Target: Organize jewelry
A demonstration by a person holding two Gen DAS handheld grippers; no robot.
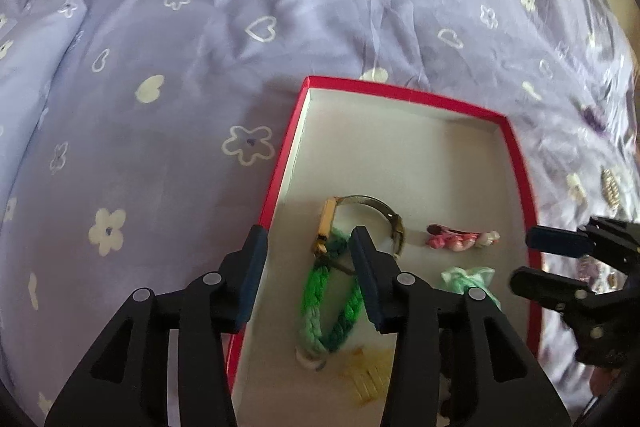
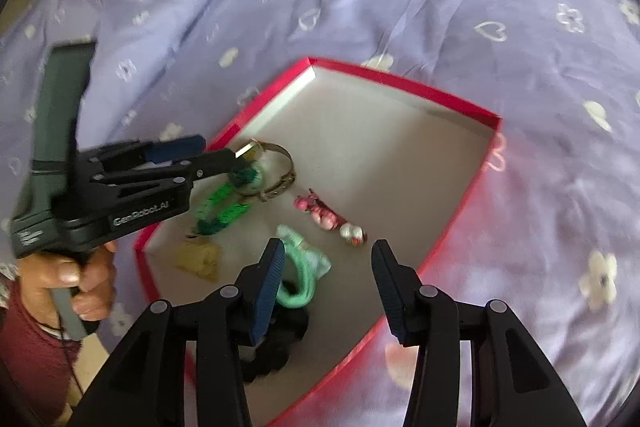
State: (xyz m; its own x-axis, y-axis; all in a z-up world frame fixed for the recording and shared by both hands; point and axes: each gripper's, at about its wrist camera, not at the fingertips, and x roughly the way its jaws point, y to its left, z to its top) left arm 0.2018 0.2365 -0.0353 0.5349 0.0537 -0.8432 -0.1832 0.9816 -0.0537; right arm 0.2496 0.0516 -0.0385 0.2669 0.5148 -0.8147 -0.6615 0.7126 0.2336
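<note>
Red box (image 1: 516,155) sits on the floral-sheeted bed (image 1: 160,67); inside lie a gold watch (image 1: 360,223), a green braided bracelet (image 1: 324,307), a pink beaded clip (image 1: 460,241), a mint scrunchie (image 2: 300,275) and a yellow clip (image 1: 368,375). Left gripper (image 1: 308,275) is seen with jaws parted over the bracelet — nothing pinched. Right gripper (image 2: 328,291) likewise gapes, empty, beside the scrunchie. Bracelet judged light, soft, floppy — best pinched across one braid strand. Watch judged stiffer, slippery; the band is the better hold.
</note>
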